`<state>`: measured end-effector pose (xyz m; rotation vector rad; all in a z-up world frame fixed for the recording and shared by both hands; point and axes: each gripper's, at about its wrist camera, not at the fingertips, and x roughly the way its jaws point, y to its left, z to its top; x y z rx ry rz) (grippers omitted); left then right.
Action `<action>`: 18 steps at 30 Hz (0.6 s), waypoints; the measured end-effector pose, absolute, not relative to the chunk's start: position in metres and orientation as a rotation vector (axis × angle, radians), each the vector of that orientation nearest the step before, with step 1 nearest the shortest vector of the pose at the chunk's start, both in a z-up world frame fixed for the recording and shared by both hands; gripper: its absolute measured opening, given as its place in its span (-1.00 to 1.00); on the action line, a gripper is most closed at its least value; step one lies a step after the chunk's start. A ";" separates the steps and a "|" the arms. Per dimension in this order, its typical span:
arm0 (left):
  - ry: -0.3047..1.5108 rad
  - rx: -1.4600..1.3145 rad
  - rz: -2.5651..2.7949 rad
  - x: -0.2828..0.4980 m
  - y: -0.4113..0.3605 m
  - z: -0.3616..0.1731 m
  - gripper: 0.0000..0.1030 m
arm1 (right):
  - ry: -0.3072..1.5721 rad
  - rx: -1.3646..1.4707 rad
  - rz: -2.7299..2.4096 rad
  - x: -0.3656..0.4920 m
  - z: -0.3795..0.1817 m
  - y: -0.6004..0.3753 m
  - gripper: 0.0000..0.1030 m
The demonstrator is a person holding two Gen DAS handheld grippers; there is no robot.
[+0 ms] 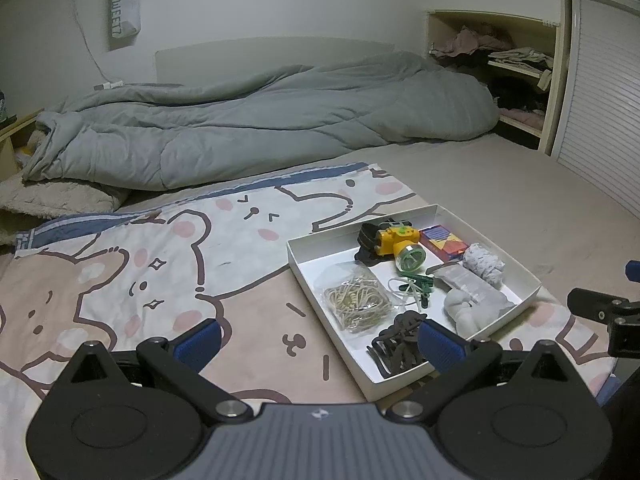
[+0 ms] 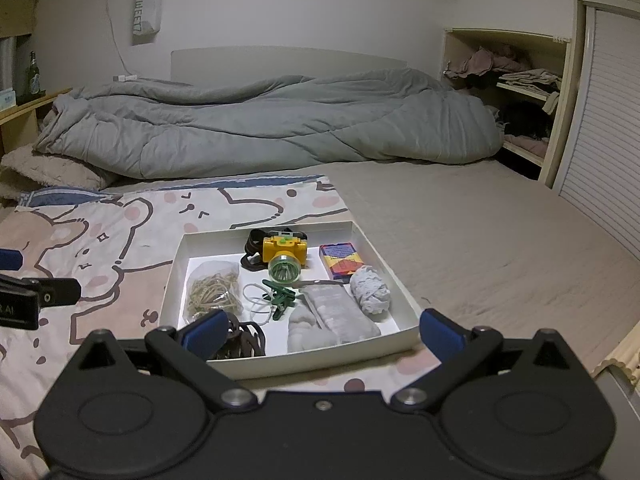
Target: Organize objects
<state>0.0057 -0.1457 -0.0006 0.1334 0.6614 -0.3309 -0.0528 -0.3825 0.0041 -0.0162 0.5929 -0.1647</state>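
A shallow white box (image 2: 384,268) lies on the cartoon-print cloth (image 2: 100,240); it also shows in the left wrist view (image 1: 304,276). It holds a yellow headlamp (image 2: 284,260), a bag of rubber bands (image 2: 214,292), green clips (image 2: 282,298), a colourful small box (image 2: 340,260), a white patterned roll (image 2: 370,290), a clear packet (image 2: 336,312), a white lump (image 2: 306,330) and dark hair clips (image 2: 242,342). My right gripper (image 2: 320,330) is open and empty, just above the box's near edge. My left gripper (image 1: 318,340) is open and empty, to the left of the box's near corner.
A crumpled grey duvet (image 2: 260,128) lies across the back of the bed. Plain beige sheet (image 2: 500,240) spreads right of the box. Open shelves with clothes (image 2: 516,92) and a slatted door (image 2: 608,140) stand at the right. A bottle (image 2: 33,76) stands on a ledge at the left.
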 end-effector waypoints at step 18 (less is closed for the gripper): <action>0.664 0.145 -0.331 0.005 -0.146 -0.001 1.00 | 0.600 -0.020 -0.162 -0.052 0.004 -0.380 1.00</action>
